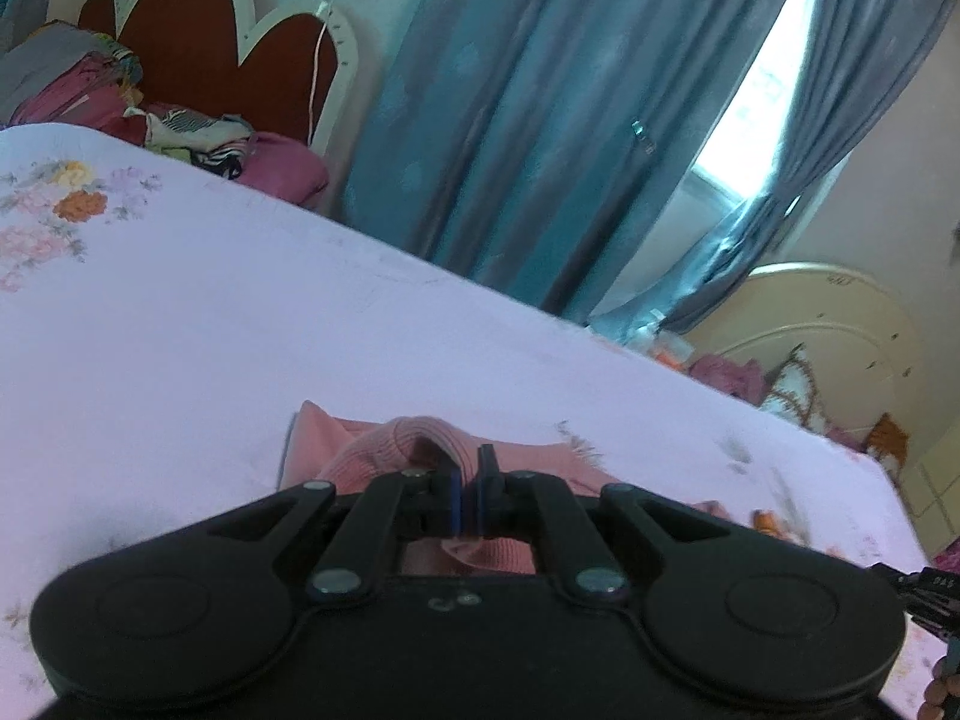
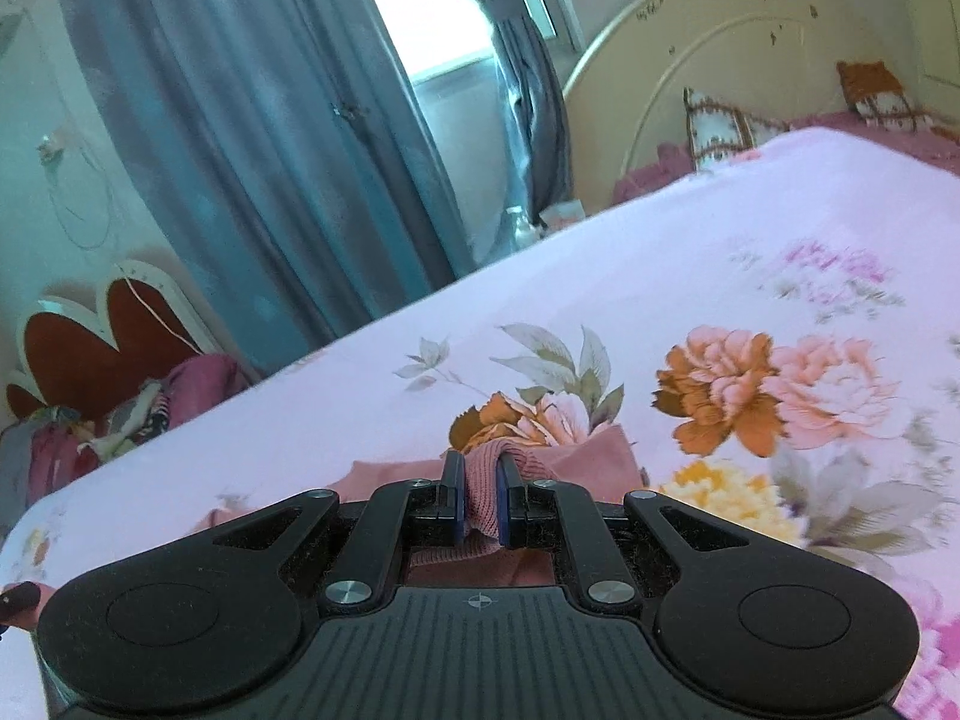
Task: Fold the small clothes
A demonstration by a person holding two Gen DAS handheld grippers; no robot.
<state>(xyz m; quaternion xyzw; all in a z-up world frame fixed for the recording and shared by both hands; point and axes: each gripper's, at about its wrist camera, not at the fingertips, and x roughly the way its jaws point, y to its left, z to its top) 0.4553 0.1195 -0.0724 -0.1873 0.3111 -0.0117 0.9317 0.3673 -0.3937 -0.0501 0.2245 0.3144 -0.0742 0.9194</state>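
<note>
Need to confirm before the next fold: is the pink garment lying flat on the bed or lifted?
Partly lifted: both tongs, left and right, pinch raised bunches of the pink garment; the rest lies on the floral bedsheet.

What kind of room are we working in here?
A bedroom, most likely. The work surface is a bed with a floral sheet, a cream headboard with pillows stands behind it, and blue curtains hang at a window.

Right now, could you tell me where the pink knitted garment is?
The pink knitted garment lies on the floral bedsheet, low and central in both wrist views, pinched in the jaws of both grippers.
</note>
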